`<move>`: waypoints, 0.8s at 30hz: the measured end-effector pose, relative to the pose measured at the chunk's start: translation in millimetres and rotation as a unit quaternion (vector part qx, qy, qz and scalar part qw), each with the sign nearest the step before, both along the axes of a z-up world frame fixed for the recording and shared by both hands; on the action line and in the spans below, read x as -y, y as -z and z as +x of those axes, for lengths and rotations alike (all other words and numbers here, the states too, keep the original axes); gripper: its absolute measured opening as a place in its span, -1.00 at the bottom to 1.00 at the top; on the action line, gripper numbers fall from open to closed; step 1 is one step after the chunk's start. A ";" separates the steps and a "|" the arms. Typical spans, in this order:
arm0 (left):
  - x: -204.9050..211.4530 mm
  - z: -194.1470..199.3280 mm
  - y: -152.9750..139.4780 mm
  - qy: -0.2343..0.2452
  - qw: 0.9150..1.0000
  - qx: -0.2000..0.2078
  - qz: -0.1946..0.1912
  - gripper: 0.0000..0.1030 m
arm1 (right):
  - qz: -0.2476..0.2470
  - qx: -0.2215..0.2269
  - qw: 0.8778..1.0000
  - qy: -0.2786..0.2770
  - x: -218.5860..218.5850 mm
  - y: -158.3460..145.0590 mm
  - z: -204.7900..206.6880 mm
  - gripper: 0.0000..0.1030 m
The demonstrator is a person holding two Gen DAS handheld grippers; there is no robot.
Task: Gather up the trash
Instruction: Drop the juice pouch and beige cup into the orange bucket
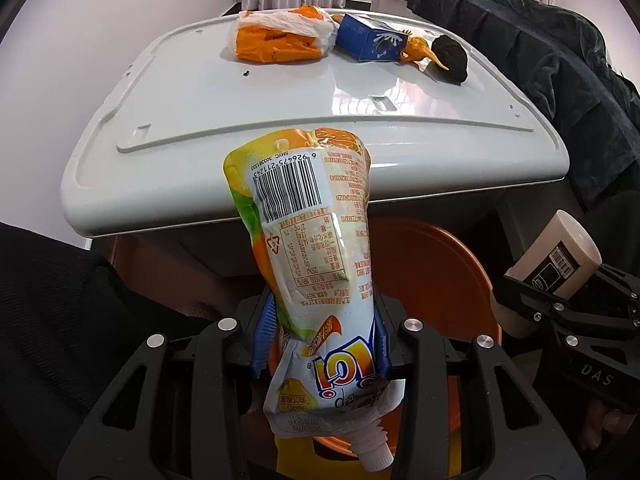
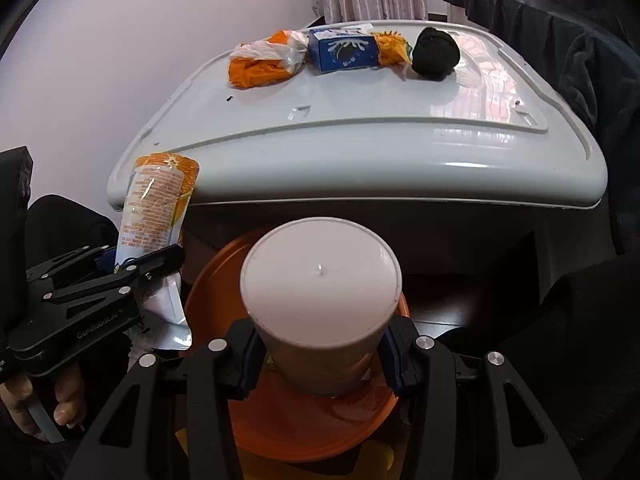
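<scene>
Left wrist view: left tool (image 1: pixel 320 344) is clamped on one juice pouch (image 1: pixel 312 248); the pouch's cap end is cut off behind the tool body. One orange bin (image 1: pixel 432 280) sits beneath, mostly hidden. Ahead, on the white counter (image 1: pixel 240 120): one orange bag (image 1: pixel 276 40), one blue carton (image 1: pixel 372 38), one black lump (image 1: pixel 450 58), identity unclear.

Right wrist view: right tool (image 2: pixel 320 364) is clamped on one white cup (image 2: pixel 320 280), above the bin.

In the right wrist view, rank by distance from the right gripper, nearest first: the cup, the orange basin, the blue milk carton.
1. Cup: clamped between the right gripper's fingers.
2. Orange basin: directly below the cup.
3. Blue milk carton: far back on the white lid, centre.
</scene>
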State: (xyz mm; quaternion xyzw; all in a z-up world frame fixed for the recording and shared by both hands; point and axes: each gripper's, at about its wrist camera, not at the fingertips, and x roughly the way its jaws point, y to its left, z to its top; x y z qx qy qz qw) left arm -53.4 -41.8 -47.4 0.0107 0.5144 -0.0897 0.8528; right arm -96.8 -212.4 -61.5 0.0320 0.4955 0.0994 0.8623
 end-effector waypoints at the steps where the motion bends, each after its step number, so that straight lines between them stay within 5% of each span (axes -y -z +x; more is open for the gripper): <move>1: 0.0 -0.4 0.3 0.000 1.000 -0.001 0.000 -0.26 | 0.000 0.000 1.000 0.000 0.1 -0.1 -0.2 -0.08; 11: 0.8 -0.7 -0.2 0.002 1.000 0.001 -0.003 -0.24 | 0.000 -0.002 1.000 0.000 -0.4 -0.1 0.2 -0.07; 14: 2.3 -1.0 -2.8 0.005 1.000 0.005 -0.002 -0.07 | 0.000 0.003 1.000 0.009 2.9 -2.0 -0.7 0.36; 17: 4.7 -1.4 -4.9 0.008 1.000 0.011 0.004 0.13 | 0.008 0.010 1.000 0.016 7.8 -4.6 -2.1 0.36; 24: 1.4 0.0 -2.9 0.002 1.000 0.006 0.001 0.13 | 0.012 0.004 0.999 0.031 13.5 -2.9 -1.1 0.36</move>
